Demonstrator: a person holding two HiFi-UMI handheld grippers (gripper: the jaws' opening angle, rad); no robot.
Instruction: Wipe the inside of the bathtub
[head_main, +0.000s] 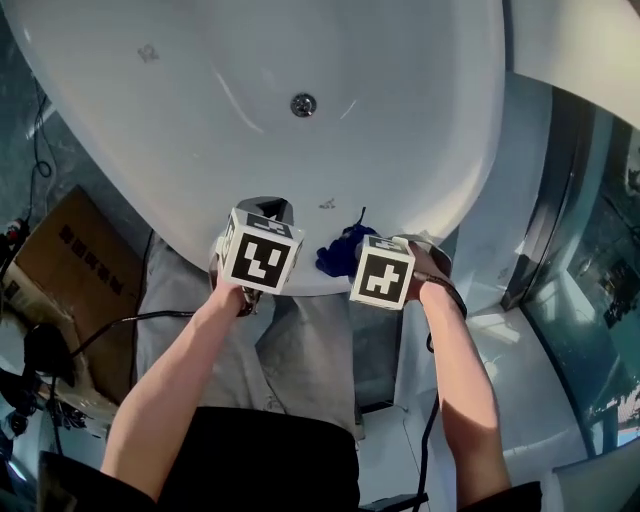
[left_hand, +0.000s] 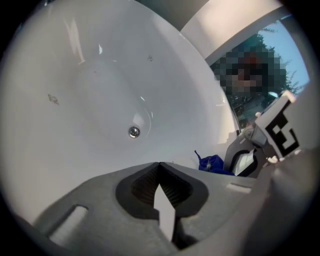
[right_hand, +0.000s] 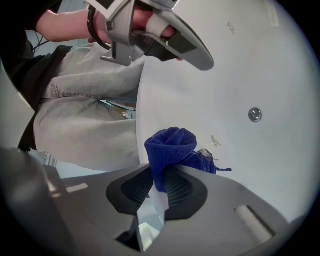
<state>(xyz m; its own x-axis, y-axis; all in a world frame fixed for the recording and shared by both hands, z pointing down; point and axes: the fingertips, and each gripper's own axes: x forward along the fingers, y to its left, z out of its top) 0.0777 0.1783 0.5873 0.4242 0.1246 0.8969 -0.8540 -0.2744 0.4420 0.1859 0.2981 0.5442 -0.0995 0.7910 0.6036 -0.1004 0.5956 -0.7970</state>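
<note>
**A:** What takes up the most room?

**B:** The white bathtub (head_main: 250, 80). It fills the top of the head view, with its near rim just in front of the person's grey trousers (head_main: 300, 350).

**A:** And off to the side?

**B:** A cardboard box (head_main: 70, 255) lies on the floor to the left, with a dark cable (head_main: 120, 322) trailing beside it.

**A:** Where are the two tools?

**B:** Both are at the near rim, side by side and close together. The left tool (left_hand: 160, 166) points into the basin with its jaws pressed together and nothing between them. The right tool (right_hand: 159, 172) is clamped on a blue cloth (right_hand: 170, 145).

**A:** So where does the cloth sit?

**B:** It is bunched into a roll that sticks up out of the jaws, right at the tub's near edge (a loose thread hangs off its far side). From the head view it shows between the two marker cubes. I cannot tell whether it presses on the enamel.

**A:** Anything smaller?

**B:** The round metal drain (head_main: 303, 104) is at the bottom of the basin, well apart from the cloth. A small dark mark (right_hand: 216, 141) is on the slope just beyond the cloth.
</note>
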